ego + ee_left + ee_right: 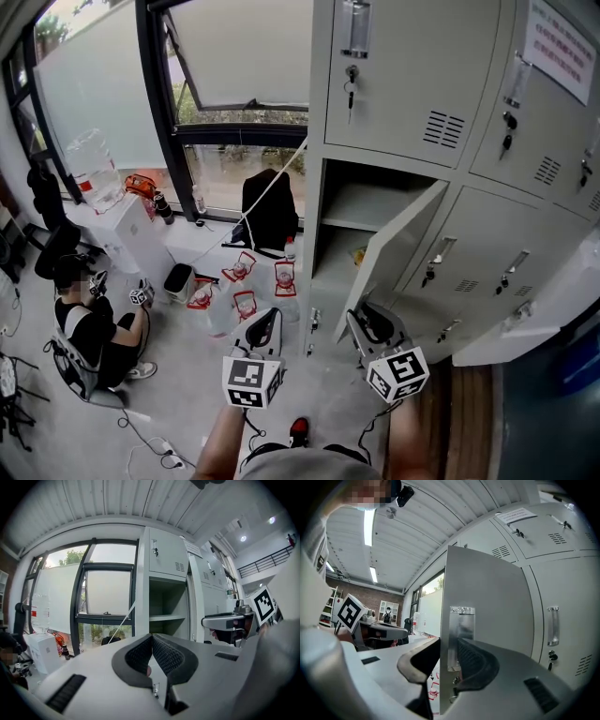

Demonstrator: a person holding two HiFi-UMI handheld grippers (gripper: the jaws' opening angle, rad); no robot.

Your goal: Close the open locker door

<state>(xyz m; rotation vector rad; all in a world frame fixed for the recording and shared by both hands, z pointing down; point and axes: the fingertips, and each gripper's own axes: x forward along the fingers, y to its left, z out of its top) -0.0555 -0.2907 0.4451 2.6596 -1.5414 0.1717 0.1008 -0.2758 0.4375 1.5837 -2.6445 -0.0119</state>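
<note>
— Where is the locker door (394, 248)?
— It stands ajar on the grey lockers (412, 75), swung out from the open compartment (342, 220). In the head view it lies at 1 o'clock from the right gripper (364, 321).
— What are that gripper's fingers doing?
— In the right gripper view they straddle the door's free edge, one on each face. They seem to pinch it at the metal plate (461, 630), though the far pad's contact is partly hidden.
— And the left gripper (265, 321)?
— Its fingers are pressed together with nothing between them. It sits at 9 o'clock from the right one.
— Anyone nearby?
— A person (89, 323) sits well apart, at 9 o'clock.
</note>
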